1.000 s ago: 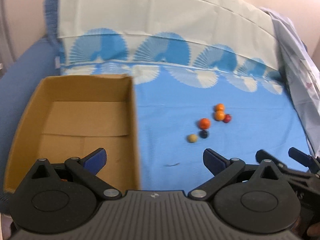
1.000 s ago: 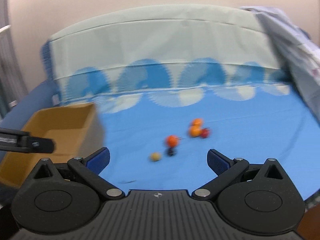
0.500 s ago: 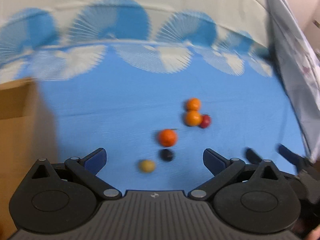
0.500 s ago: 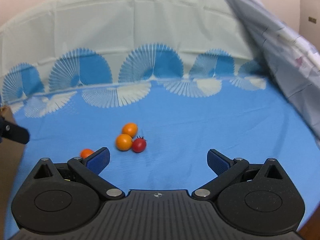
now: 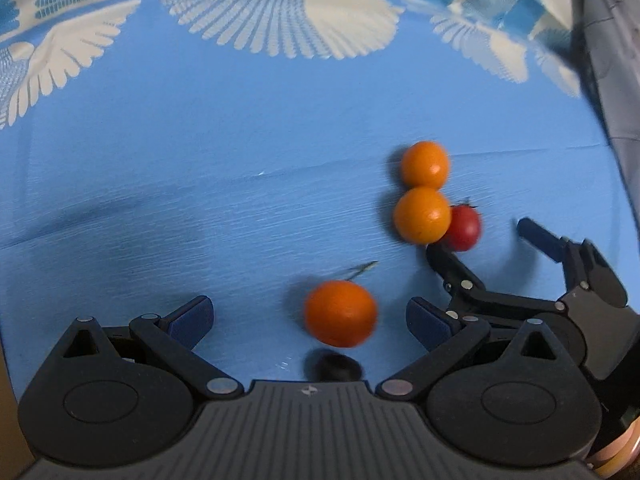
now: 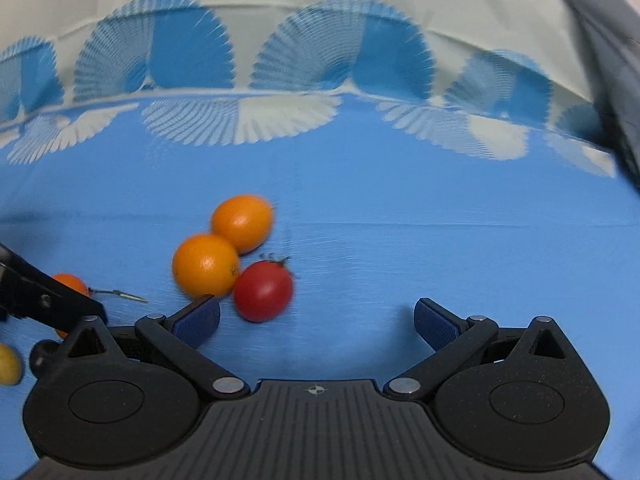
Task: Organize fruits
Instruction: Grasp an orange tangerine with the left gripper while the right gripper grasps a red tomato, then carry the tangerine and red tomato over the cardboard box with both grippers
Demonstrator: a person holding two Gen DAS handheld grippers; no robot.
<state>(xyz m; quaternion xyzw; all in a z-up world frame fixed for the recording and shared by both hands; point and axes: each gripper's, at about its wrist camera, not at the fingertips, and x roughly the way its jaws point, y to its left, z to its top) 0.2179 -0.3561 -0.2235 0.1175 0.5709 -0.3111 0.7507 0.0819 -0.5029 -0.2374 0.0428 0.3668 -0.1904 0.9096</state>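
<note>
Left claw: left gripper [image 5: 310, 316] is spread wide and holds nothing; it hangs low over the bed sheet [image 5: 200, 160], and the stemmed orange fruit [image 5: 340, 313] lies between its two pads.
Dark berry: small dark fruit [image 5: 337, 366] sits just below the stemmed one, half hidden by the left gripper body.
Yellow fruit: small yellow fruit [image 6: 8, 364] shows only at the left edge of the right wrist view.
Orange pair: two round orange fruits touch each other, the far orange [image 6: 243, 223] behind the near orange [image 6: 206, 265].
Red tomato: red tomato [image 6: 263, 291] touches the near orange on its right side.
Right claw: right gripper [image 6: 316, 322] is also spread and empty; its left pad is just beside the near orange and the tomato.
Handling: these fruits look light, round and smooth, so I judge they roll easily; the tomato is probably soft and bruises under hard pressure. Best hold is across the widest middle, with gentle closing.
Surface: blue sheet with white fan pattern, soft and a little wrinkled.
Room: pale fabric rises behind, a grey cloth [image 6: 600, 40] hangs at the right edge.
</note>
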